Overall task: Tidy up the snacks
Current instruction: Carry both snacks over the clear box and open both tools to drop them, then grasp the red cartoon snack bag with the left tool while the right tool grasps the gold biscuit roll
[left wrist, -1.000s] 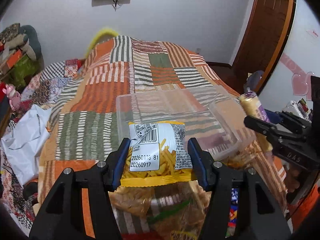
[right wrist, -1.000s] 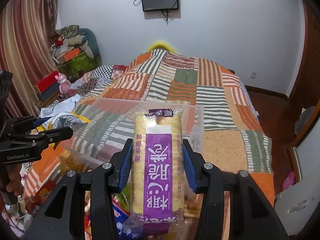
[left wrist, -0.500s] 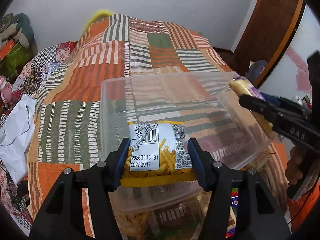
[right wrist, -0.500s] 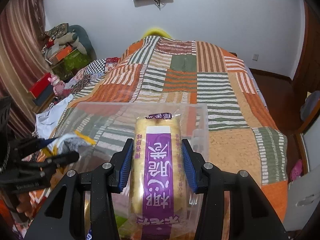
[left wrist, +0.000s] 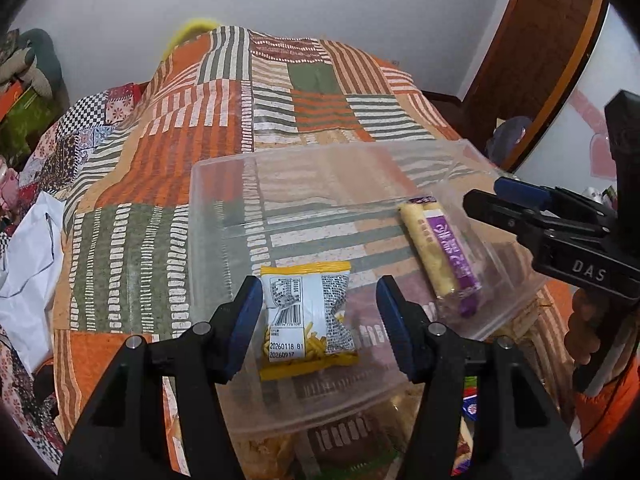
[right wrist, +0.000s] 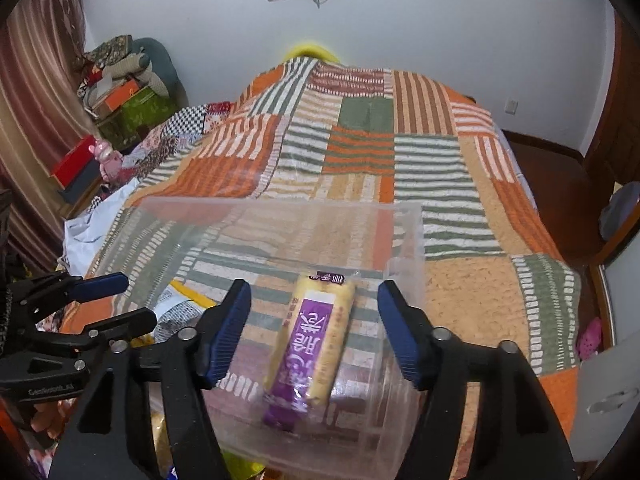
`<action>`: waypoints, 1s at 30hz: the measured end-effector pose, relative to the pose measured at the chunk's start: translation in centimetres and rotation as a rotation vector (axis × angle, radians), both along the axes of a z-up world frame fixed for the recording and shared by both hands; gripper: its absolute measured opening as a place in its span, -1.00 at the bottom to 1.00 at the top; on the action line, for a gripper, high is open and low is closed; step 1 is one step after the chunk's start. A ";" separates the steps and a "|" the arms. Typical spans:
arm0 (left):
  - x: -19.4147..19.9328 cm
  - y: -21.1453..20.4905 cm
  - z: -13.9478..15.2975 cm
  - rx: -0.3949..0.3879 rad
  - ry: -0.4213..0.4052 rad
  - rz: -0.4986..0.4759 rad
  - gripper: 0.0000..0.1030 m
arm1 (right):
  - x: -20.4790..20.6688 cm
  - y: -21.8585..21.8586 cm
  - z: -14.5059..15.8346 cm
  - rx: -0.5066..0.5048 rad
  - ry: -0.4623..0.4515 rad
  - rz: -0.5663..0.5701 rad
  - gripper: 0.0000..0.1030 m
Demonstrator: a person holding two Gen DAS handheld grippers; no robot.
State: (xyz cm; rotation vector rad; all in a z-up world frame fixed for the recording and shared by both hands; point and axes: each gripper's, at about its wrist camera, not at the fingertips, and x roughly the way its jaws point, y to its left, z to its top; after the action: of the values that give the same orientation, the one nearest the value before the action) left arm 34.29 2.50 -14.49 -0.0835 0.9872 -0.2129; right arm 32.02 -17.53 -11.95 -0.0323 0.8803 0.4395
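Two snacks lay in our clear bin (left wrist: 224, 208): chips (left wrist: 308, 316) between the left gripper's (left wrist: 316, 320) parted jaws, roll (right wrist: 312, 340) between the right gripper's (right wrist: 314, 328), just opened wide.

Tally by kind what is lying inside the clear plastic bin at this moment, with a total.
Yellow snack bag with a barcode label: 1
Purple-banded roll pack: 1
Total inside the clear bin: 2
More packets show under the bin's near edge; they are outside it and not counted.
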 end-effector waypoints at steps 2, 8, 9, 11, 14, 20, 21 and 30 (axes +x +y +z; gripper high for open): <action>-0.4 0.2 0.4 -0.008 -0.004 0.003 0.15 | -0.5 -0.1 0.7 -0.007 -0.022 0.002 0.23; -2.3 1.1 2.2 0.005 -0.033 0.016 0.15 | -2.8 -1.0 2.5 -0.027 -0.074 0.007 0.23; -2.8 1.3 2.5 0.011 -0.034 0.019 0.15 | -3.2 -1.1 2.8 -0.036 -0.083 0.005 0.23; -3.7 1.7 3.1 0.028 -0.036 0.024 0.15 | -4.2 -1.4 3.5 -0.042 -0.098 0.002 0.23; -5.4 2.5 3.8 0.051 -0.044 0.035 0.15 | -5.3 -1.6 4.1 -0.043 -0.108 0.004 0.24; -9.2 4.2 4.1 0.066 -0.016 0.062 0.15 | -8.2 -1.8 5.0 -0.061 -0.120 0.011 0.24; -9.9 4.5 4.1 0.072 -0.011 0.068 0.15 | -8.7 -2.0 5.0 -0.055 -0.117 0.012 0.24; -15.4 5.7 2.1 0.101 0.054 0.092 0.16 | -12.2 -3.6 3.4 -0.057 -0.092 -0.020 0.31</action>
State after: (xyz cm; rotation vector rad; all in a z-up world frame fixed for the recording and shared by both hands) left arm 18.84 8.19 -12.43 -0.0423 1.0436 -0.0760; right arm 19.80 -21.11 -8.60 -0.0952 0.8015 0.3912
